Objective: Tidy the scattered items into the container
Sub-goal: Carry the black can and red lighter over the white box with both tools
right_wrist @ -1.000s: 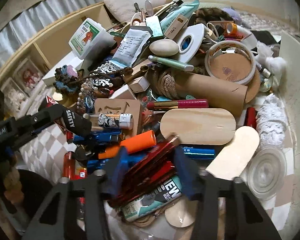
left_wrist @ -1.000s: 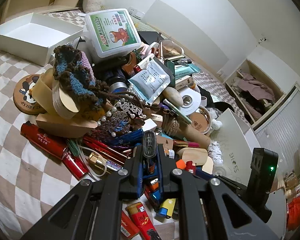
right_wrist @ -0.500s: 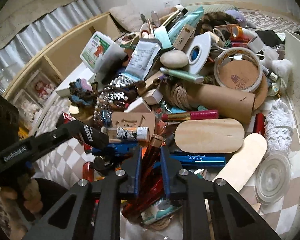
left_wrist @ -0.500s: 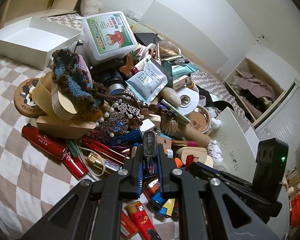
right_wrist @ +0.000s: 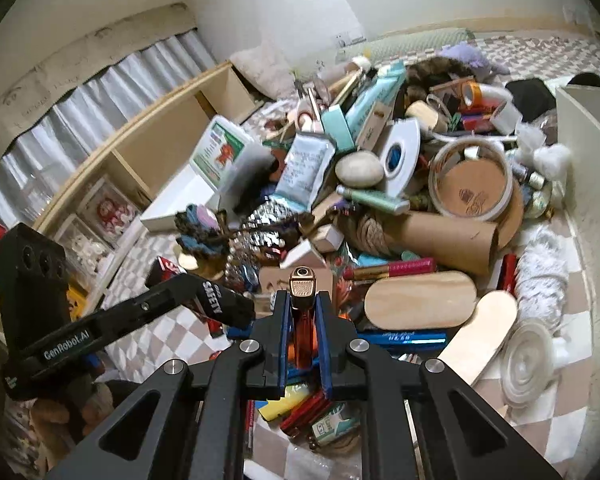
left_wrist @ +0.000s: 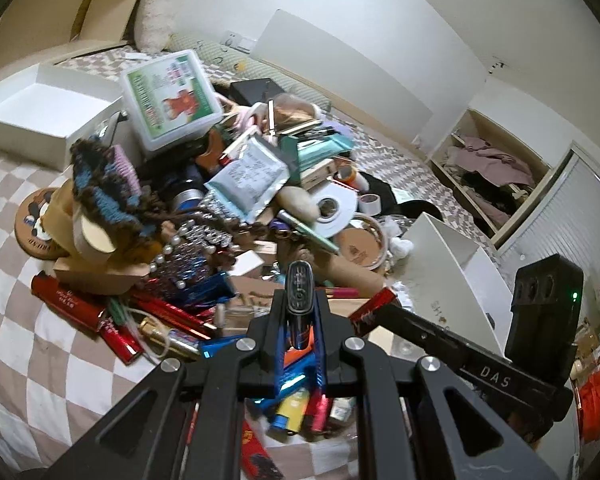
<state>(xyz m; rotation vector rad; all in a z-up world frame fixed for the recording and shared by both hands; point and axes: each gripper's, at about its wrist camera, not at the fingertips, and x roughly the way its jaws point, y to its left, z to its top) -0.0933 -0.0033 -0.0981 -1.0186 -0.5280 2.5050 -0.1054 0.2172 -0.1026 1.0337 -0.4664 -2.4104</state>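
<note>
A big heap of small items lies on a checkered bed. My left gripper (left_wrist: 299, 312) is shut on a dark lighter (left_wrist: 299, 292) and holds it above the heap's near edge. My right gripper (right_wrist: 303, 312) is shut on an amber lighter with a copper top (right_wrist: 302, 284), lifted above the pile. The right gripper also shows in the left wrist view (left_wrist: 384, 304) with a red end at its tip; the left gripper shows in the right wrist view (right_wrist: 236, 308). An open white box (left_wrist: 40, 108) sits at the far left. A second white box (left_wrist: 452, 276) stands at the right.
The heap holds a clear plastic tub with a green label (left_wrist: 168, 96), a cardboard tube (right_wrist: 448, 240), wooden ovals (right_wrist: 420, 300), tape rolls (right_wrist: 400, 156), a silver pouch (left_wrist: 252, 176) and red tubes (left_wrist: 68, 304). Wooden shelves (right_wrist: 160, 140) line the bed's far side.
My right gripper closed on the amber lighter and lifted it out of the pile. My left gripper rose slightly, still holding the dark lighter.
</note>
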